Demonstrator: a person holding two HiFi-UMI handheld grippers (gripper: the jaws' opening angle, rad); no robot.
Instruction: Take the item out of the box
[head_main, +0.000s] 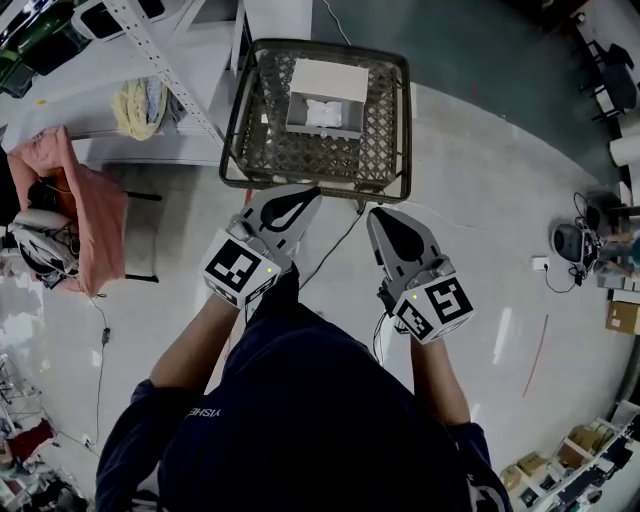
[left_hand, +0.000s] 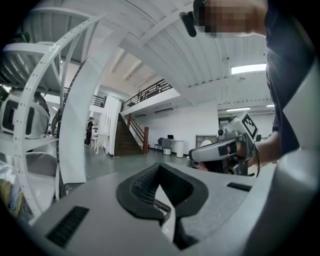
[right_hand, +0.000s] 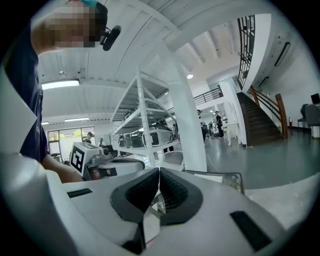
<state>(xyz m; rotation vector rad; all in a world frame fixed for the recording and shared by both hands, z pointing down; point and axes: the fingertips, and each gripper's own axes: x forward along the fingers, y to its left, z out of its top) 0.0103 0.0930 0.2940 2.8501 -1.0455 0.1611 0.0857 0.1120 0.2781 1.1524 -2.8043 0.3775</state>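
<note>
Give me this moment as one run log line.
left gripper: shut, empty | right gripper: shut, empty | box: open, inside basket | white item: in box, not yet taken

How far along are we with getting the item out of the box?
Nothing looks done yet: the white item lies inside the open box, which sits in the wire basket. In hand: left gripper and right gripper hover at the basket's near rim, jaws together and empty. Left: reach in, grip the item, lift it out.

Wire basket (head_main: 384, 130), white box (head_main: 330, 78) inside
</note>
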